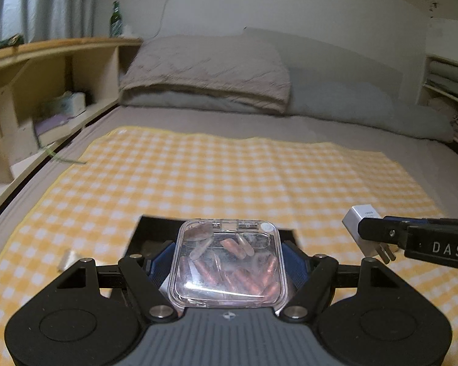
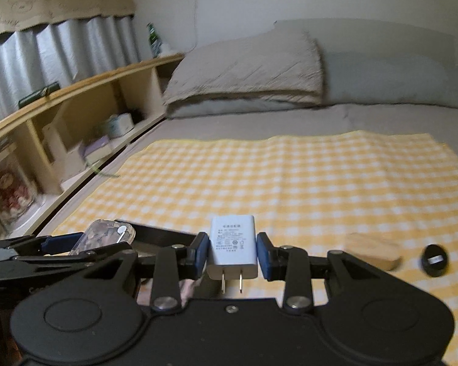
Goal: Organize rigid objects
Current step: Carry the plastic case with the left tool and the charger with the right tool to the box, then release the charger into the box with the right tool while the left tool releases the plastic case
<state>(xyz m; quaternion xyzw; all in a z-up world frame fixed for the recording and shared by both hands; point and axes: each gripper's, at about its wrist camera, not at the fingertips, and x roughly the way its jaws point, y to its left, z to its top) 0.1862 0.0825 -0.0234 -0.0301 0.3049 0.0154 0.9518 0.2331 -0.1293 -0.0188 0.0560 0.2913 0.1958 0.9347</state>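
Note:
My left gripper (image 1: 229, 259) is shut on a clear plastic case (image 1: 229, 262) filled with several pinkish false nails, its blue pads pressed against both sides. It hangs above a black open box (image 1: 155, 228) on the yellow checked cloth (image 1: 229, 177). My right gripper (image 2: 232, 253) is shut on a white plug adapter (image 2: 232, 247), prongs pointing toward the camera. In the left wrist view that adapter (image 1: 361, 222) shows at the right, held by the right gripper (image 1: 378, 231). In the right wrist view the clear case (image 2: 107, 236) shows at the left in the left gripper (image 2: 76, 244).
A wooden block (image 2: 372, 254) and a small black round object (image 2: 434, 259) lie on the cloth at the right. A small white item (image 1: 67, 257) lies left of the box. A folded quilt (image 1: 207, 73) is at the bed's head. A wooden shelf (image 1: 45, 91) with a green bottle (image 1: 116, 19) runs along the left.

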